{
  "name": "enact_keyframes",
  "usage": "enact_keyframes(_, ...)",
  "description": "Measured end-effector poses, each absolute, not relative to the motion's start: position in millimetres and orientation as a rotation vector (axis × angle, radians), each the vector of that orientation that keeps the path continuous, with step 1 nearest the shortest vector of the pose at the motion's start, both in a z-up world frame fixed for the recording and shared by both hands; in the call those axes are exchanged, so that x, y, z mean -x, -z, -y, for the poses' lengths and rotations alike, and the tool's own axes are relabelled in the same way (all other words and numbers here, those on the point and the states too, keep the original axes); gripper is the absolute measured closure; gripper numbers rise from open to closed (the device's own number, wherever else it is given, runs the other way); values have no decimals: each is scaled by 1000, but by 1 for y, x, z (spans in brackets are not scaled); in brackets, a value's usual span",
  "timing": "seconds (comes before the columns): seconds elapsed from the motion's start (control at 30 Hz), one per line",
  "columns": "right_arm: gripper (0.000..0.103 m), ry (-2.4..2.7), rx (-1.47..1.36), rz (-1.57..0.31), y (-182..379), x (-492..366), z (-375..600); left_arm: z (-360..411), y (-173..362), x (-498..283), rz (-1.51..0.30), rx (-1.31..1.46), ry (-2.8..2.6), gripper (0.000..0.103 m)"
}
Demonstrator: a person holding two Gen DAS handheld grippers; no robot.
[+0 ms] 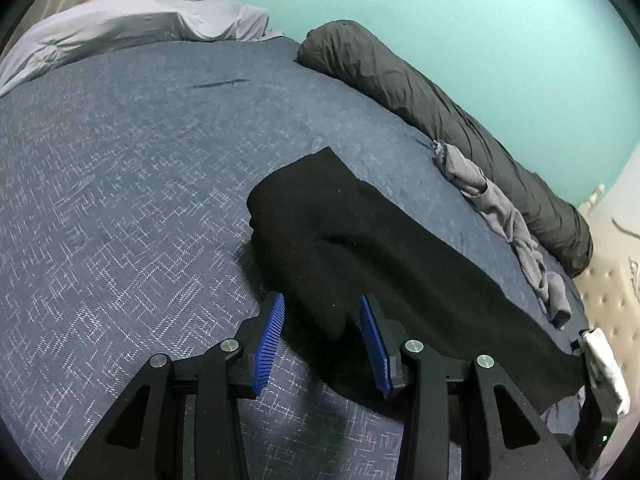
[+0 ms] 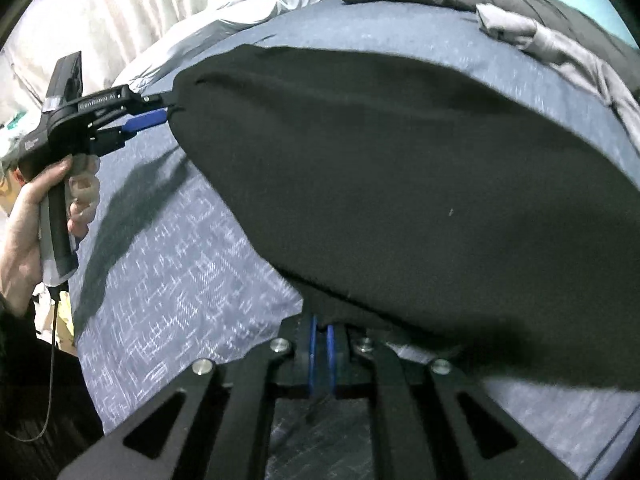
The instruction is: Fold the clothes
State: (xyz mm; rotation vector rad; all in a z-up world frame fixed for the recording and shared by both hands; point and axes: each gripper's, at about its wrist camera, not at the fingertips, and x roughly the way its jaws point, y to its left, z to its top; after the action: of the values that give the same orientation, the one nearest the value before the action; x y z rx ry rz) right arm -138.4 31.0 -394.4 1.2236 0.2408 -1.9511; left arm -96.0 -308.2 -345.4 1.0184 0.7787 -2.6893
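My right gripper (image 2: 320,338) clamps the black knit cloth (image 2: 400,184); left gripper (image 1: 322,326) gapes around its corner, lifting it off the bed for folding.

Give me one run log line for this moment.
task: fold clothes | left gripper: fingers open around black garment edge | right gripper: shut on black garment | garment: partly lifted above blue bedspread

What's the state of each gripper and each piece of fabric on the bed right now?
left gripper: open, fingers either side of the black cloth's edge.
right gripper: shut on the black cloth's edge.
black cloth: partly lifted off the bed.
grey garment: crumpled, unfolded, beside the dark bolster.
dark bolster: lying along the wall.
light grey sheet: bunched at the far end.
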Motion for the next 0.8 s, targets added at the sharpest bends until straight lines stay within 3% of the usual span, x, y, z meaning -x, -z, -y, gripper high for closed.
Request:
enact_keyframes(0.27,100,1961,-1200,-280,395,131,-33,312,350,99,-757,-1036,2665,60)
enact_keyframes(0.4,100,1954,-1200,-234,394,126,-39,320,358,101,-763,-1051,2609,49)
enact_keyframes(0.57,100,1959,-1206,-197,398,127,-45,326,371,108,-785,-1078,2588,49)
enact_keyframes(0.63,100,1962,-1202,-197,397,126,-45,327,373,111,-804,-1078,2603,59)
enact_keyframes(0.67,100,1963,-1202,-181,396,126,-47,327,374,112,-814,-1077,2611,78)
enact_keyframes(0.7,100,1965,-1201,-163,394,126,-48,328,374,114,-821,-1076,2619,84)
enact_keyframes(0.8,100,1976,-1194,-115,392,123,-49,327,366,111,-833,-1012,2647,93)
